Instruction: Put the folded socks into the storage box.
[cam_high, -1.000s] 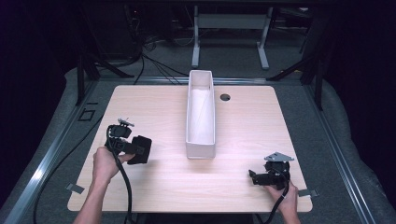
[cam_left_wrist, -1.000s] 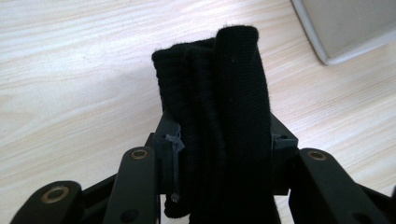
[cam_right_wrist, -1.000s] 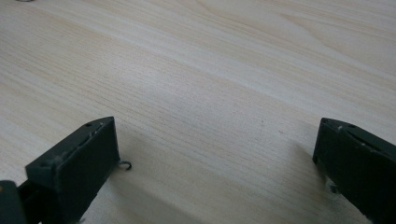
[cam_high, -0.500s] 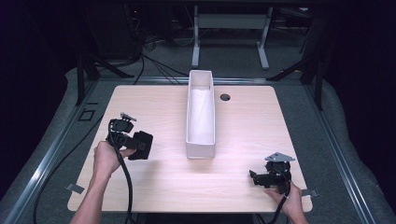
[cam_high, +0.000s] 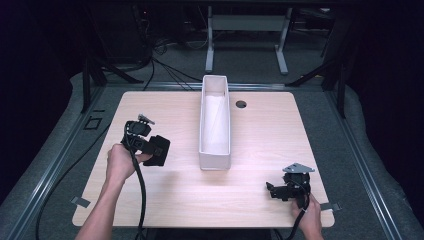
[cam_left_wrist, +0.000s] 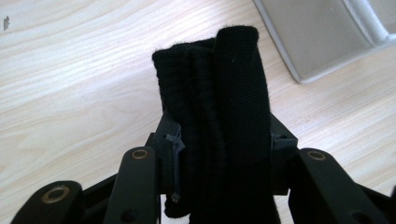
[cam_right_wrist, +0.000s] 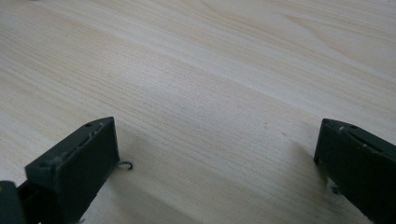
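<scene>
Over our pale wooden table (cam_high: 250, 125), our left gripper (cam_left_wrist: 224, 140) pinches a folded black cloth (cam_left_wrist: 219, 93) — our right gripper (cam_right_wrist: 215, 154) rests spread wide, beside a white bin (cam_high: 215, 150).

black cloth (cam_left_wrist: 219, 116) lower end hidden behind left tongs (cam_left_wrist: 224, 144); white bin (cam_left_wrist: 327, 32) cropped
</scene>
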